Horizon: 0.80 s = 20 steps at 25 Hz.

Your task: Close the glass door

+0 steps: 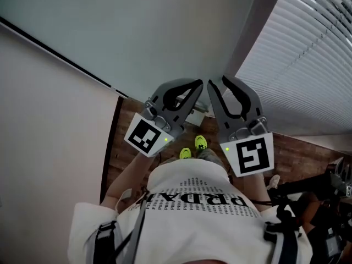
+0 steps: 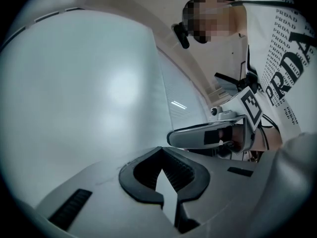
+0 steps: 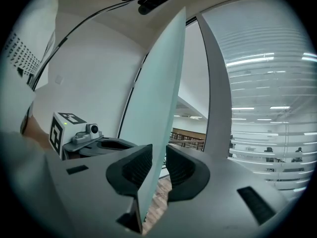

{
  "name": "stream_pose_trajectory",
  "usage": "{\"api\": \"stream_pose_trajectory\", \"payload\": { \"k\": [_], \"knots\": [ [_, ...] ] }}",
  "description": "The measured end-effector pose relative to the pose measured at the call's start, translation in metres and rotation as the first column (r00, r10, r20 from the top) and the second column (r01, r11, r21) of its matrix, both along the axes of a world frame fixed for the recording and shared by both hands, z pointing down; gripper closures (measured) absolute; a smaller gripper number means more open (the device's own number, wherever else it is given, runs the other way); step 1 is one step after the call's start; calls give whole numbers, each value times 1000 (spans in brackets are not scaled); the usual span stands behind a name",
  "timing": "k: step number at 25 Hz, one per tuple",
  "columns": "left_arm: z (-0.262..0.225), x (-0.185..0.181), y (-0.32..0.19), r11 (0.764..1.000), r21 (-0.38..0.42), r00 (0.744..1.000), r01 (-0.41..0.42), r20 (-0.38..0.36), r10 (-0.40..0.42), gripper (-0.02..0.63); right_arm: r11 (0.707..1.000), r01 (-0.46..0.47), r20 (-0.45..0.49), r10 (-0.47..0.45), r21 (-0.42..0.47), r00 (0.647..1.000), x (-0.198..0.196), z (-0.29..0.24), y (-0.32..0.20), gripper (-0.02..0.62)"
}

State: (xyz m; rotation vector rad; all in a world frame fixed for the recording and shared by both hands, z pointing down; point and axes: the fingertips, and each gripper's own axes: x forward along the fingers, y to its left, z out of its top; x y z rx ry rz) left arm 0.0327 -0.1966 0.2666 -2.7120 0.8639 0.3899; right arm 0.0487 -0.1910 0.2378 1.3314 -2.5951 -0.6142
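The pale frosted glass door fills the top of the head view, and its free edge runs down to my two grippers. My right gripper has the door's edge between its pads, shut on it at the tips. My left gripper sits just left of it with its jaws shut and empty, tips against the door's broad face. In the left gripper view the right gripper shows close by. The right gripper view likewise shows the left gripper alongside.
A grey door post stands right of the door edge, with slatted blinds beyond. A white wall lies at the left. Below are a wood floor, the person's yellow shoes and black equipment.
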Motion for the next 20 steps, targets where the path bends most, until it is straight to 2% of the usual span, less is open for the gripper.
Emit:
{"api": "stream_pose_trajectory", "payload": {
  "k": [7,12,15,20],
  "knots": [
    [-1,-7,3,999,36,999,15,-43,-14,606,1000,14,-20,-14,21,1000,-4,-3,4,541],
    [5,-22,8,995,48,991,92,-102,-87,606,999,16,-79,-13,47,997,-7,-2,18,543],
    [13,-27,11,989,42,982,141,-134,-134,606,995,95,-84,-93,25,992,-9,5,33,543],
    [11,-28,1,986,47,979,161,-135,-153,606,972,235,-18,-235,-23,972,-26,5,44,543]
  ]
}}
